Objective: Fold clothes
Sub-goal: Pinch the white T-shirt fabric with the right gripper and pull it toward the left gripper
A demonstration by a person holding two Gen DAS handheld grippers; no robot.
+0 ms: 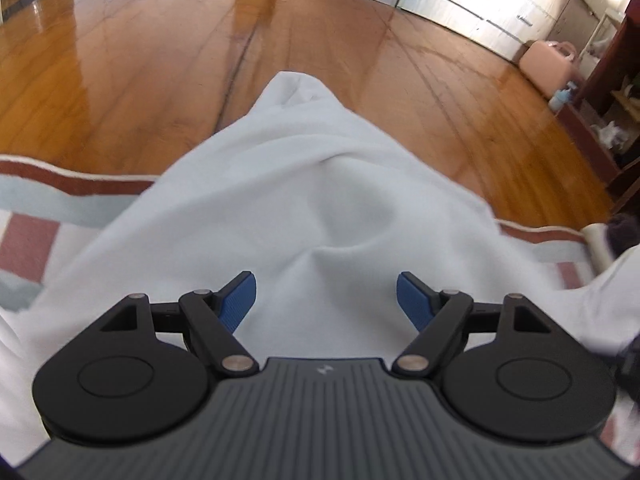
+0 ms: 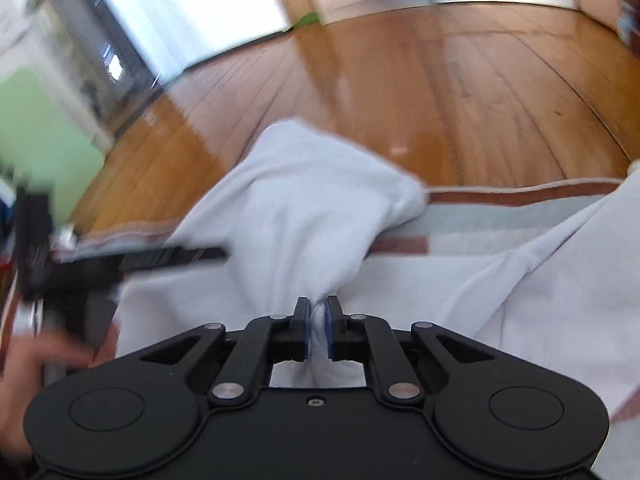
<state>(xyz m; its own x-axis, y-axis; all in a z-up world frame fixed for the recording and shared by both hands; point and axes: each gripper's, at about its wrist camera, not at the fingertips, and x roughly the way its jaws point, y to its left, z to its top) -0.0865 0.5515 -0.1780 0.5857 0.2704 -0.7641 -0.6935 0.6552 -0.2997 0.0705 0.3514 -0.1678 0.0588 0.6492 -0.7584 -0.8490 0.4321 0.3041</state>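
Because the soft, limp white cotton garment (image 1: 320,200) probably sags, the clamped right gripper (image 2: 318,322) pinches a bunched fold while the left gripper (image 1: 326,294) gapes empty.

Garment (image 1: 320,200) spread over the mat (image 1: 72,200), far end draped past the mat's far edge onto the floor (image 1: 140,60). Left gripper (image 1: 326,300) above the garment's near part, fingers apart, fabric between and beneath. Right gripper (image 2: 318,328) clamped on a garment fold, right of the left gripper (image 2: 80,272). Cabinets (image 1: 500,0) beyond the floor, far behind the garment.
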